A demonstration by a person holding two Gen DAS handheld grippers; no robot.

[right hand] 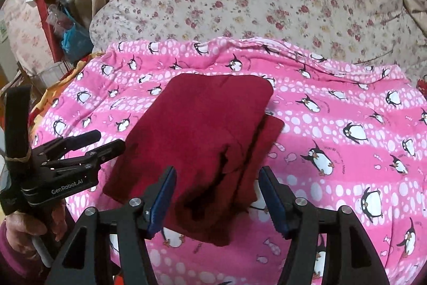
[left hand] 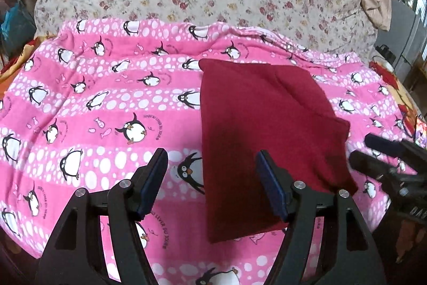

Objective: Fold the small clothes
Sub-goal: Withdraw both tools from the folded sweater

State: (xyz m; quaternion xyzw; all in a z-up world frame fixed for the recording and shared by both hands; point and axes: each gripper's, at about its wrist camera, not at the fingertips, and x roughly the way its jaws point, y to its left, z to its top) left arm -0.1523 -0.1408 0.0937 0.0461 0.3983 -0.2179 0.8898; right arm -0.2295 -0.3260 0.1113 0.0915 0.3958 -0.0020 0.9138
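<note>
The dark red garment (right hand: 202, 130) lies folded on the pink penguin blanket (right hand: 333, 108) across the bed. Both my left claw (left hand: 212, 182) and right claw (right hand: 217, 198) hang released, nothing between them. I'd square its loose near edge next. My left claw reads "GenRobot.AI"; the blanket's print partly reads "LEVER DU".

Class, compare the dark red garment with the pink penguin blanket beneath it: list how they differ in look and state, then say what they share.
1. The dark red garment is one plain colour; the pink penguin blanket is striped pink, with penguins and white spots.
2. The garment is folded into a compact stack of layers; the blanket is spread out.
3. The garment covers only a small patch; the blanket reaches well beyond it on all sides.

Both are soft fabric, lying untouched by either gripper.
</note>
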